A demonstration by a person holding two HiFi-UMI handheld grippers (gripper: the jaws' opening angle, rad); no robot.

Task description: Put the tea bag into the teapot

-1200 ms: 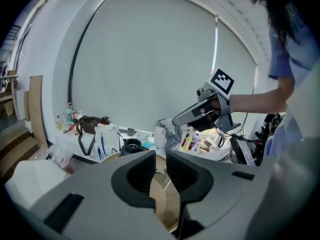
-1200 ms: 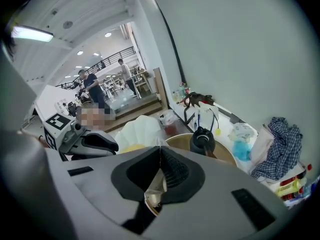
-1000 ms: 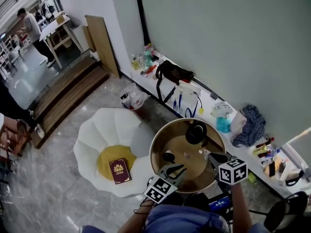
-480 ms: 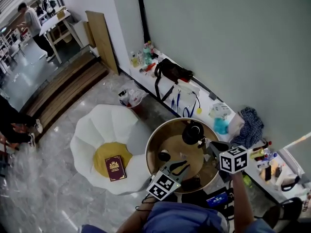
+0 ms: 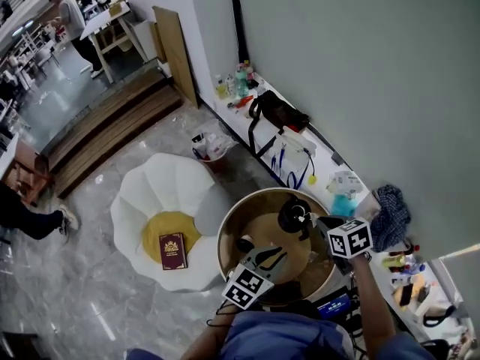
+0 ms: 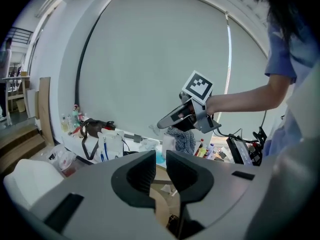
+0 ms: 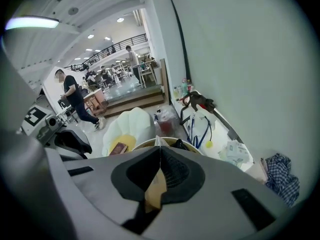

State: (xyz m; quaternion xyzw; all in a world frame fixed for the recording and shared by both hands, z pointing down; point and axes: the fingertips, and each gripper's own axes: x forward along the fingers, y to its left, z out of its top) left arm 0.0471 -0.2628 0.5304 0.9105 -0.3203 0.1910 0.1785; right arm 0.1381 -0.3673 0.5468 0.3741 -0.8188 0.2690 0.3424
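Observation:
A black teapot (image 5: 292, 217) stands at the far side of the round golden table (image 5: 232, 235). My right gripper (image 5: 313, 221) reaches in from the right, tips right by the pot. It is shut on the tea bag (image 5: 304, 217), which hangs pale at the pot's top. In the right gripper view the right gripper (image 7: 159, 151) pinches the yellowish tea bag (image 7: 155, 184), with the dark teapot (image 7: 181, 145) just beyond. My left gripper (image 5: 268, 259) hovers over the table's near side. In the left gripper view the left gripper (image 6: 160, 164) shows a narrow empty gap between its jaws.
A small dark cup (image 5: 245, 244) sits on the table's left part. A white petal-shaped seat (image 5: 161, 201) with a yellow cushion and a red book (image 5: 172, 250) stands to the left. Along the wall runs a white ledge (image 5: 330, 160) with a black bag (image 5: 276, 112), bottles and a plaid cloth (image 5: 390, 216).
My right gripper has moved left and closer to the teapot, carrying the tea bag to the pot's top. The left gripper has shifted a little to the left over the table.

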